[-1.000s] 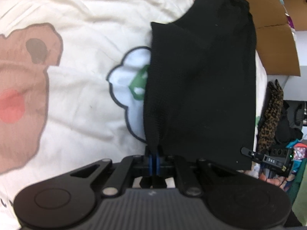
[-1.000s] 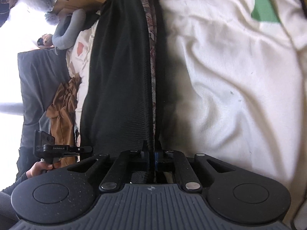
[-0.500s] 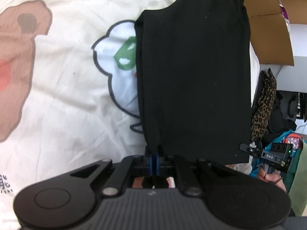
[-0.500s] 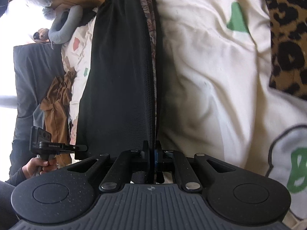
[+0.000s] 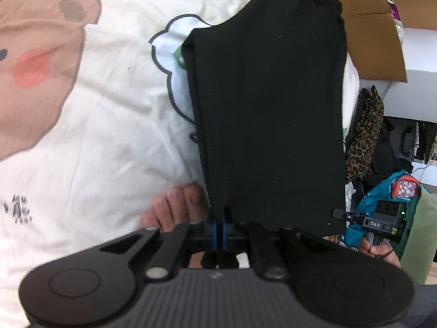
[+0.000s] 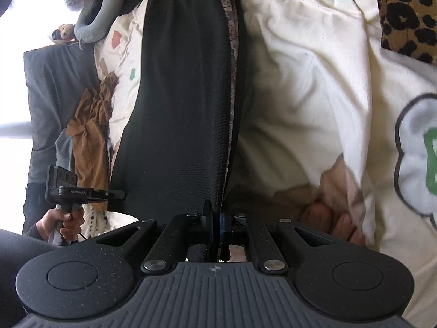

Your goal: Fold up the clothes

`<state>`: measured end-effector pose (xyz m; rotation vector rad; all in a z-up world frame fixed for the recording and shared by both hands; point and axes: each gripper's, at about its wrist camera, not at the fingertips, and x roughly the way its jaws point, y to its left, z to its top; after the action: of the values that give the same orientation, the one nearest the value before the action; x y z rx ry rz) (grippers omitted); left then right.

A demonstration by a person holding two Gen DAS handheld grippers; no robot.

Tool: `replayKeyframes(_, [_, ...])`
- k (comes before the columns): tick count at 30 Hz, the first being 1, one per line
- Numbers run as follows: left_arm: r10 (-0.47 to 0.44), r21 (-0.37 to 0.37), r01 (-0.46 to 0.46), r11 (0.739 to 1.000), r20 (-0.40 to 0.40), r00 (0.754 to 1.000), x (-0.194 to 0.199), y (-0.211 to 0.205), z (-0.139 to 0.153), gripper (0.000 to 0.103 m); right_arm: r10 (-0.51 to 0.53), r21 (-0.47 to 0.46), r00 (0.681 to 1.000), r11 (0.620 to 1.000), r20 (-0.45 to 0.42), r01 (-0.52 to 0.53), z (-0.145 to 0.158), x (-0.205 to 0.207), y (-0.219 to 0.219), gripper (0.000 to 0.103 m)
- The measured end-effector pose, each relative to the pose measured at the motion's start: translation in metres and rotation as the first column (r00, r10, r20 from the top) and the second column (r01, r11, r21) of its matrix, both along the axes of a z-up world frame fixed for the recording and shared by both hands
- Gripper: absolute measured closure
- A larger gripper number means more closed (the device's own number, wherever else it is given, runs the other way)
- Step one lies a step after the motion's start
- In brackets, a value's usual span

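Observation:
A black garment point(image 5: 270, 114) hangs stretched between both grippers above a cream bedcover point(image 5: 95, 125). My left gripper point(image 5: 218, 218) is shut on its near left corner. In the right wrist view the same black garment point(image 6: 180, 95) shows a patterned lining along its right edge, and my right gripper point(image 6: 215, 218) is shut on that near corner. The right gripper point(image 5: 338, 214) also shows at the garment's lower right corner in the left wrist view. The left gripper point(image 6: 120, 194) appears at the left of the right wrist view, held by a hand.
The bedcover carries a brown bear print point(image 5: 38, 63) and a cloud print point(image 6: 418, 153). Bare toes point(image 5: 174, 205) rest on it near the grippers. A leopard-print cloth point(image 6: 407, 13) lies at the far right. Brown clothing point(image 6: 90, 125), a cardboard box point(image 5: 374, 35) and piled clothes point(image 5: 366, 136) ring the bed.
Both grippers have risen and drawn back with the garment, which now hangs freer off the bedcover. Toes have come into view below it, and the cloud print has entered the right wrist view.

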<state>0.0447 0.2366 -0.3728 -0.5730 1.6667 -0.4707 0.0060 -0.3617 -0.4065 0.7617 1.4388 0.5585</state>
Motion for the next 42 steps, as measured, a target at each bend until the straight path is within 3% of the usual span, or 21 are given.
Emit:
replayKeyframes(2, [0.002,-0.003,-0.002,1.0,0.007,1.0,0.001,0.003,0.006,0.099,0.013,0.026,1.0,1.0,0.001,-0.013,0.005,-0.005,0.0,0.101])
replayKeyframes(9, [0.043,-0.019,-0.042,0.999,0.06,0.997,0.054,-0.032,-0.019,0.099,-0.014,0.039,1.0,0.999,0.007,0.014,-0.004,0.003,-0.002,0.101])
replayKeyframes(21, [0.056,-0.031,-0.051,0.998,0.209,0.976,0.102,-0.049,0.0,0.099,-0.06,0.042,0.991,0.998,0.122,0.055,0.007,0.054,-0.002,0.101])
replayKeyframes(28, [0.067,-0.023,-0.063,0.998,0.313,0.947,0.132,-0.057,0.016,0.099,-0.07,0.009,0.977,0.998,0.202,0.069,0.015,0.095,0.005,0.101])
replayKeyframes(42, [0.05,-0.006,-0.053,0.999,0.435,0.899,0.181,-0.077,0.044,0.099,-0.079,-0.045,0.947,0.994,0.311,0.098,0.037,0.154,0.007,0.101])
